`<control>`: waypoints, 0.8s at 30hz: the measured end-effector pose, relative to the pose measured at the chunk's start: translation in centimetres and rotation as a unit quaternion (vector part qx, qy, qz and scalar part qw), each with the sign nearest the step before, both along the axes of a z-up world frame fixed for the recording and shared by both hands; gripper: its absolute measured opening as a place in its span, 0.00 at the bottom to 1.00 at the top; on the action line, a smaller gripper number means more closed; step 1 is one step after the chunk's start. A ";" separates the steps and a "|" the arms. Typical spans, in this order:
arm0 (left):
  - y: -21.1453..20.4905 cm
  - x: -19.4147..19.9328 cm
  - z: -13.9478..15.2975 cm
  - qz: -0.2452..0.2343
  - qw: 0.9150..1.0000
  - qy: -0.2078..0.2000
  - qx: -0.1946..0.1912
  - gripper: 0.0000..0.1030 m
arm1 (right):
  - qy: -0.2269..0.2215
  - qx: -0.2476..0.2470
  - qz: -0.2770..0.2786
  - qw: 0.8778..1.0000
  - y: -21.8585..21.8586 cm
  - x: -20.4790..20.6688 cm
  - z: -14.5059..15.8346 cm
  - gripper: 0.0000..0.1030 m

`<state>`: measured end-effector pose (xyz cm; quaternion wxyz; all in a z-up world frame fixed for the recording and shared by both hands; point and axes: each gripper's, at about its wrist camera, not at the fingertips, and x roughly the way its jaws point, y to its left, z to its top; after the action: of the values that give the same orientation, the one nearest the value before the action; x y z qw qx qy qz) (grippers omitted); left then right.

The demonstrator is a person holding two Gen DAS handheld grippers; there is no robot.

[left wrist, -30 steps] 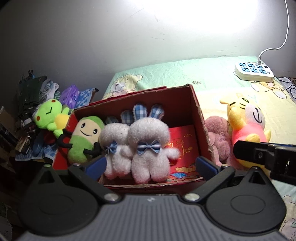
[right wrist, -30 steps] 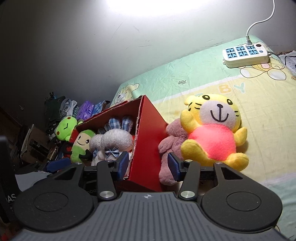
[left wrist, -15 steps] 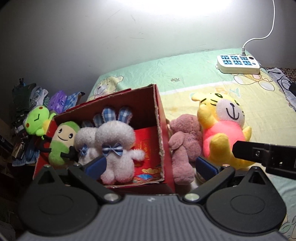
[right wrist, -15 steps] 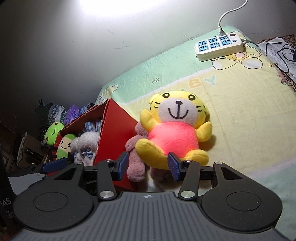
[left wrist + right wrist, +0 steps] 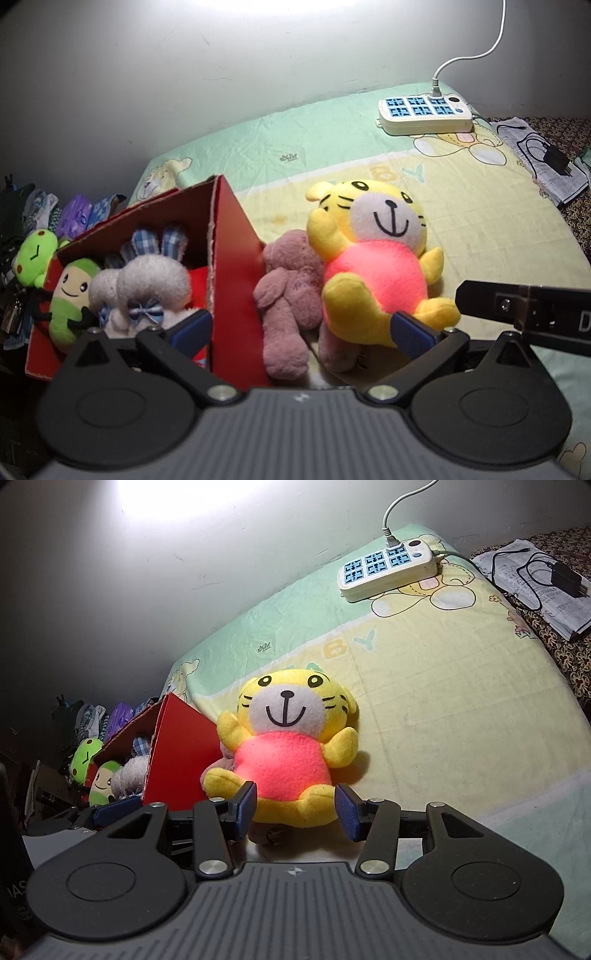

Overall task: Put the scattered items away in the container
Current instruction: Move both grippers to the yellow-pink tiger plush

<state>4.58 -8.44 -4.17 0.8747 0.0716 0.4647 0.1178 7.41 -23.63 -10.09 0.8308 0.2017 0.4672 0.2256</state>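
Observation:
A red cardboard box (image 5: 236,266) stands on the bed at the left and holds a grey bunny (image 5: 151,284), a second pale bunny and a green plush (image 5: 68,295). A yellow tiger plush in a pink shirt (image 5: 373,266) sits right of the box, with a mauve bear (image 5: 291,295) between them. My left gripper (image 5: 301,332) is open, spanning the box wall and the bear. My right gripper (image 5: 295,808) is open, its pads on either side of the tiger's (image 5: 284,749) feet without touching. The box also shows in the right wrist view (image 5: 177,760).
A white power strip (image 5: 424,114) with its cord lies at the far edge of the bed by the wall. Papers with a black charger (image 5: 546,579) lie at the right. A green frog plush (image 5: 33,254) and clutter sit left of the box.
Both grippers have swung to the right, away from the box and toward the tiger and bear. The right gripper has come closer to the tiger. Both stay open.

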 end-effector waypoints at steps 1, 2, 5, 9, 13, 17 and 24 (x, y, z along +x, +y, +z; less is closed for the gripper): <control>0.0 0.2 -0.3 0.000 1.000 0.004 -0.002 1.00 | 0.002 0.000 0.000 1.000 -0.1 0.2 -0.1 0.50; -0.1 0.5 -0.6 0.000 1.000 0.009 -0.004 1.00 | 0.004 0.000 0.000 1.000 -0.1 0.4 -0.2 0.50; -0.1 1.1 -1.3 0.001 1.000 0.019 -0.007 1.00 | 0.009 0.002 0.002 1.000 -0.1 1.1 -0.6 0.50; -0.1 1.8 -2.0 -0.002 1.000 0.029 -0.005 1.00 | 0.016 0.001 0.008 1.000 0.3 2.0 -1.2 0.50; 0.2 2.6 -2.6 -0.003 0.999 0.038 -0.007 1.00 | 0.022 -0.002 0.016 1.000 0.8 2.8 -1.7 0.50; 0.7 3.4 -3.3 0.000 0.999 0.049 -0.015 1.00 | 0.032 -0.005 0.018 0.999 1.0 3.7 -2.4 0.50; 0.5 4.3 -4.2 -0.010 0.998 0.060 -0.020 1.00 | 0.054 -0.006 0.017 0.998 1.1 4.9 -3.7 0.50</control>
<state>8.86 -7.96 -8.38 0.8474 0.0654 0.5182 0.0951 12.35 -22.56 -13.77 0.8017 0.2004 0.5159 0.2257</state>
